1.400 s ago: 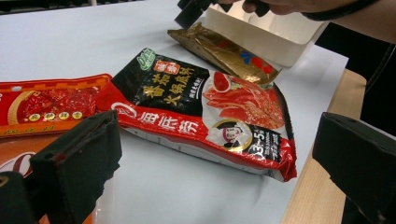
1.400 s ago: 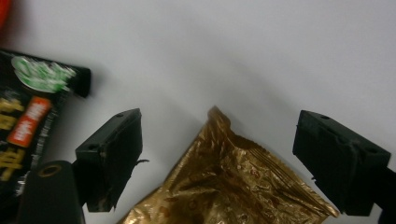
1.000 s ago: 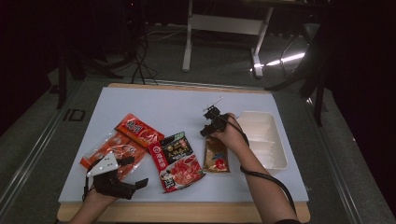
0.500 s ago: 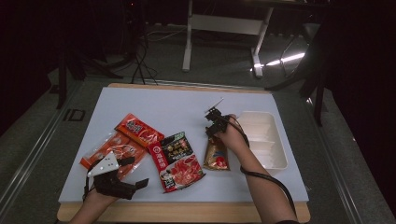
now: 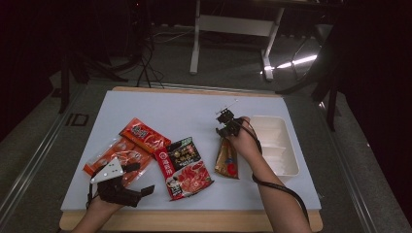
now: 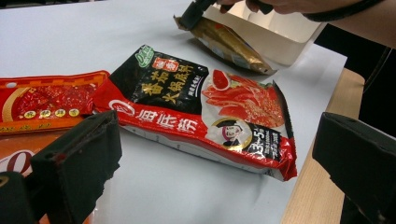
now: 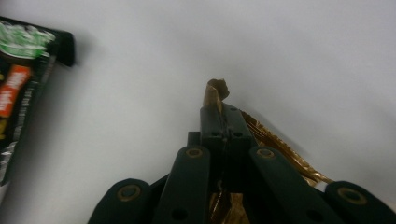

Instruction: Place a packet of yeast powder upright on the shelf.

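Right tongs clamped on the gold packet, left tongs idle

My right gripper (image 5: 224, 127) has just closed its jaws on the far end of the gold packet (image 5: 227, 159), which lies just beside the white tray (image 5: 284, 165). My left gripper (image 5: 127, 187) rests near the table's (image 5: 184, 109) front edge, jaws apart, beside the red-and-black hotpot packet (image 5: 183, 166) and the orange packets (image 5: 127, 145).

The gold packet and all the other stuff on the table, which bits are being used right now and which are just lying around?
In use:
right gripper, shut on the gold packet
white tray beside it, probably

Just lying about:
black-and-red packet
two orange-red packets
left gripper, open and holding nothing
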{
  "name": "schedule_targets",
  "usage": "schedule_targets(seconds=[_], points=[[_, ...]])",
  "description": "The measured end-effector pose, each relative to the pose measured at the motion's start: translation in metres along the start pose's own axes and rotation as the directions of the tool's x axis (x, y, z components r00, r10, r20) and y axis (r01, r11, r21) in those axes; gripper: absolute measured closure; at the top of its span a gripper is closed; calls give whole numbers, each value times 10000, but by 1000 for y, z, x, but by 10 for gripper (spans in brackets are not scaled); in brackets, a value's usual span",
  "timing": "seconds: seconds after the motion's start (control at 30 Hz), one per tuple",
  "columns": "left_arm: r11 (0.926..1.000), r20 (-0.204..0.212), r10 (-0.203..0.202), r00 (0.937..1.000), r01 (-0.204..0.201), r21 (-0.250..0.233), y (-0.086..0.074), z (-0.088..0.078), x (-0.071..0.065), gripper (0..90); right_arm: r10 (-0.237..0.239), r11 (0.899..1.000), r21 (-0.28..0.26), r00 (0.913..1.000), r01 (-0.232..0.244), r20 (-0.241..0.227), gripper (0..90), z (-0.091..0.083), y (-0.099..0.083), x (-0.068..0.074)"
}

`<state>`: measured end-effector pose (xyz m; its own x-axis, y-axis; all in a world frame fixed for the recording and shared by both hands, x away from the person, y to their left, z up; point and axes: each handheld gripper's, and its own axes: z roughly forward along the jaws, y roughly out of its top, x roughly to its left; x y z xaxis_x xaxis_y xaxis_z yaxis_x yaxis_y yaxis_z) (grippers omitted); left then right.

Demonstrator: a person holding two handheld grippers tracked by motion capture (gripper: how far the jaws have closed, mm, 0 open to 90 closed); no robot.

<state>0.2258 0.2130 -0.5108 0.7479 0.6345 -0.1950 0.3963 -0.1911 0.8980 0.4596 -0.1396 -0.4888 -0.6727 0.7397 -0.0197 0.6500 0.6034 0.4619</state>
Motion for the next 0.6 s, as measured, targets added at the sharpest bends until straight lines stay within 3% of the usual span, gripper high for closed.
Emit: schedule_targets(seconds=[0.07,0.2,0.27,0.3,0.47,0.6], points=[[10000,0,0,10000,0,0,0,0,0,19,21,9999,-119,10000,-21,-15,900,-3,0,-1],[9997,219,-88,9997,92,-217,0,-1,1,18,194,9962,-843,9996,-212,-216,900,-20,-3,-3],[9997,219,-88,9997,92,-217,0,-1,1,19,232,9956,-902,9994,-253,-249,900,-23,-4,-2],[9988,276,-231,9994,243,-432,0,-1,3,19,250,9925,-1192,9994,-275,-218,900,-31,-5,-2],[9975,236,-349,9991,363,-613,0,-2,5,19,274,9844,-1737,9995,-293,-137,900,-46,-6,-1],[9976,174,-319,9993,329,-615,-1,-1,5,18,437,9688,-2434,9989,-461,-151,900,-63,-7,-1]])
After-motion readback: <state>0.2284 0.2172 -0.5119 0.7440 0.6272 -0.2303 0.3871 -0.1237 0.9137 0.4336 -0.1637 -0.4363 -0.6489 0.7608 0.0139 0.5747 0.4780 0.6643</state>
